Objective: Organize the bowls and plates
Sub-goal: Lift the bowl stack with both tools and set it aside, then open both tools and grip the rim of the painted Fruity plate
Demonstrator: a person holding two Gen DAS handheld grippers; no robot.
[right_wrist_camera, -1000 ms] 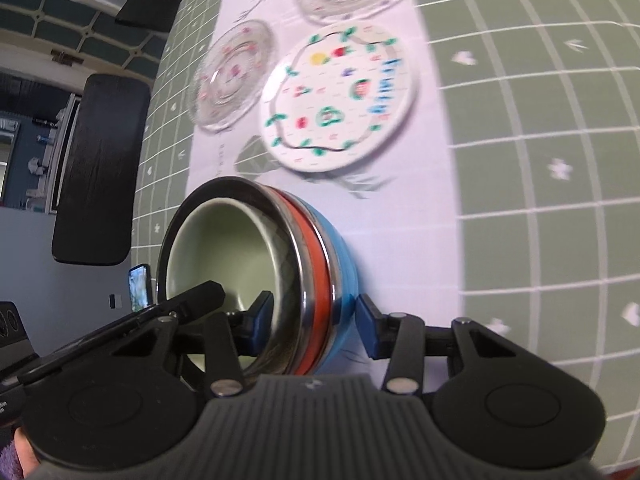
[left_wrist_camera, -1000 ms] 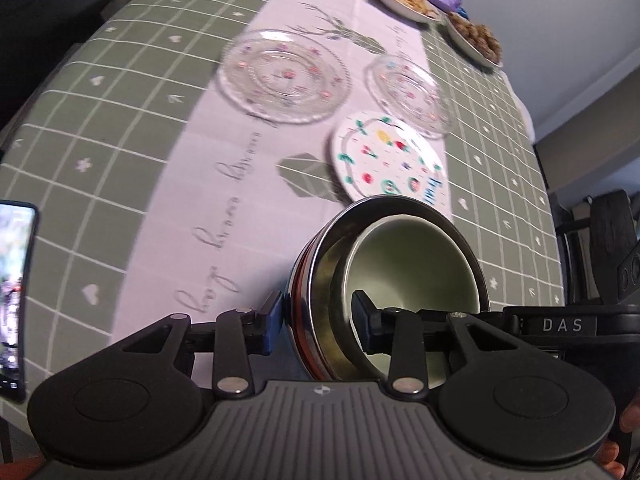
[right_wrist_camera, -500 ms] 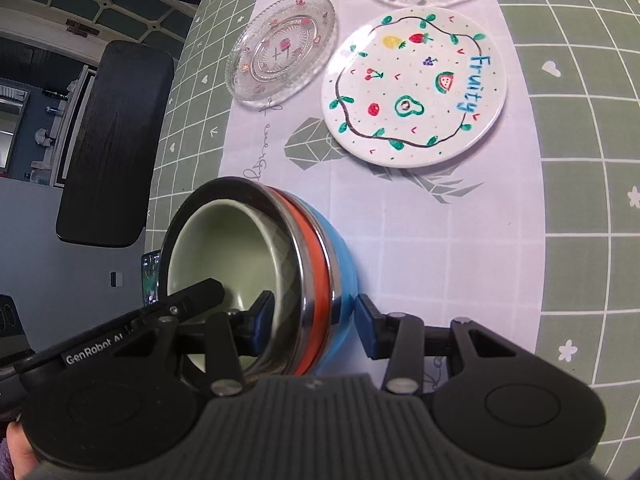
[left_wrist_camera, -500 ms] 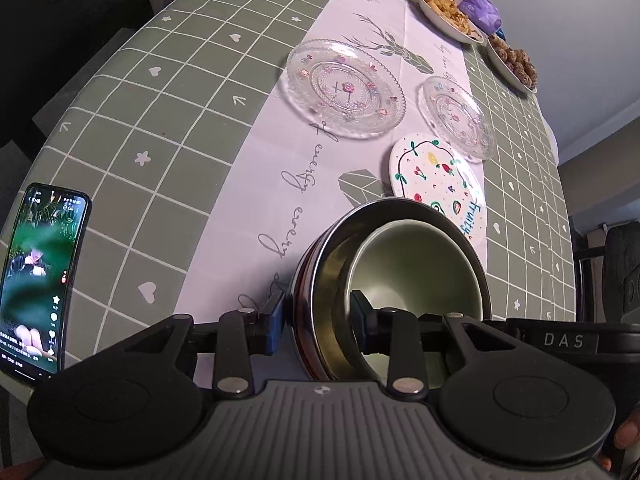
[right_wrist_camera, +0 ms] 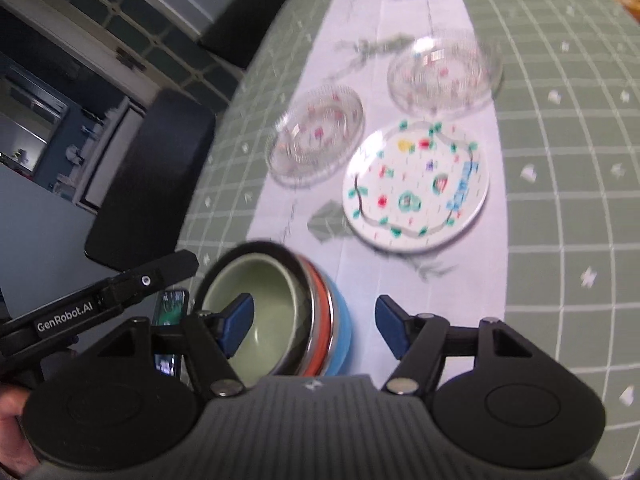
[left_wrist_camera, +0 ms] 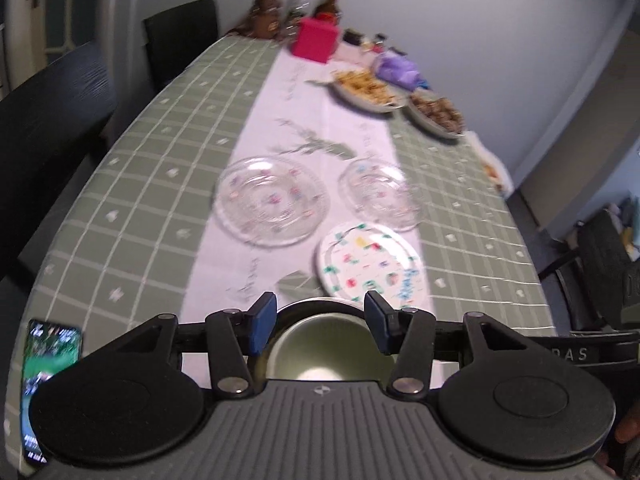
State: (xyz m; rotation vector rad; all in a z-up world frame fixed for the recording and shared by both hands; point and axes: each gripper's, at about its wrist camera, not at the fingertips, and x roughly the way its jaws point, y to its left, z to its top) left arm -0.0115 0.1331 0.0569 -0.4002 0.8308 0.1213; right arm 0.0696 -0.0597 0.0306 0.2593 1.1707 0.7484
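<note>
A nested stack of bowls [right_wrist_camera: 276, 312] stands on the white runner at the near end of the table: pale green inside, steel rims, orange and blue outside. In the left wrist view only its green inside [left_wrist_camera: 328, 354] shows. My left gripper [left_wrist_camera: 320, 322] hovers just above its left rim, jaws opening, pads clear of it. My right gripper [right_wrist_camera: 315, 322] straddles the right rim, jaws opening, neither pad pressing. Beyond the stack lie a white fruit-painted plate [right_wrist_camera: 416, 188] and two clear glass plates [right_wrist_camera: 316, 134] [right_wrist_camera: 444, 74].
A phone [left_wrist_camera: 48, 372] with a lit screen lies at the table's near left edge. Two dishes of food [left_wrist_camera: 366, 86] [left_wrist_camera: 436, 114] and a pink box [left_wrist_camera: 314, 38] stand at the far end. Dark chairs [right_wrist_camera: 152, 184] line the left side.
Both grippers were shut on opposite rims of the bowl stack. Both have let go, spread their jaws and risen, and the views have tipped up toward the far end of the table.
</note>
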